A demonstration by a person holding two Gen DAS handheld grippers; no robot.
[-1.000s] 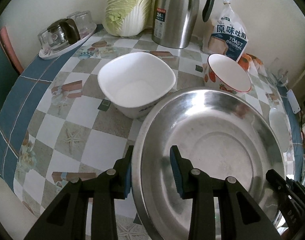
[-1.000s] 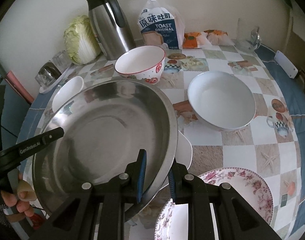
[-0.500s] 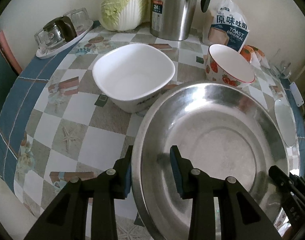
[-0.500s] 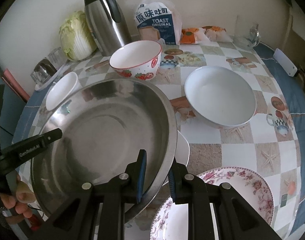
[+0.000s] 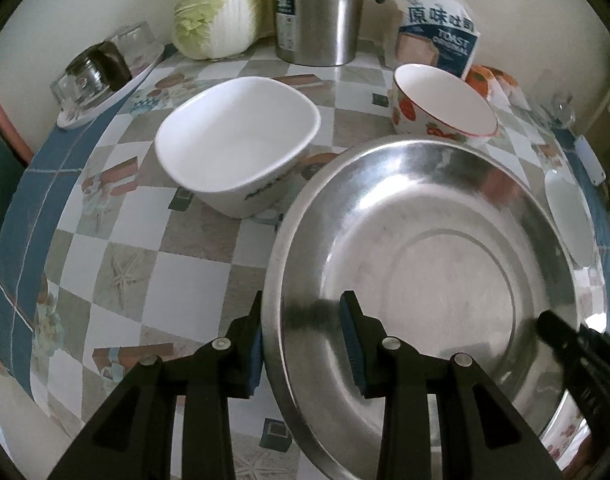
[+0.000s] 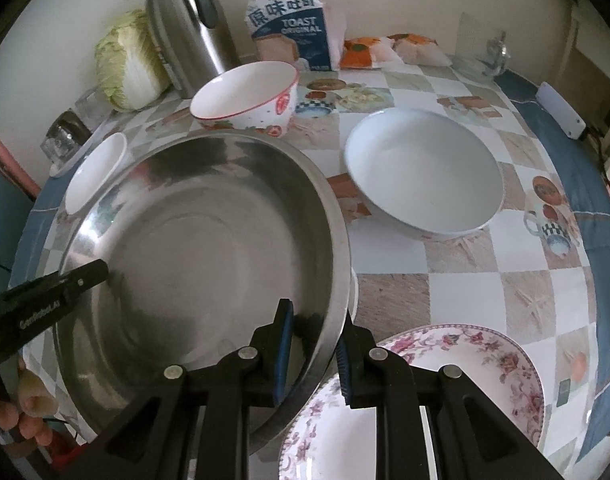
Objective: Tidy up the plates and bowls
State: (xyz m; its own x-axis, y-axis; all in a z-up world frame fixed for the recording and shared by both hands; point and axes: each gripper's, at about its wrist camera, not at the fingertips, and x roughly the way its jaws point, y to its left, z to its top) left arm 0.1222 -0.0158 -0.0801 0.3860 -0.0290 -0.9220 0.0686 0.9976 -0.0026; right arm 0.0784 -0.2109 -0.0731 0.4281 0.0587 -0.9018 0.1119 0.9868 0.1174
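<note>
Both tongs, left and right, clench opposite rims of the steel basin, one finger inside and one outside, sharing its broad weight. It sits at the worktop's near edge, beside the floral plate.

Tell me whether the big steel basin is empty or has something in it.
Empty: the steel basin shows only bare, shiny metal inside in both views.

Floral plate – btm edge cut off

Black grippers, blue pads, silver screws.
</note>
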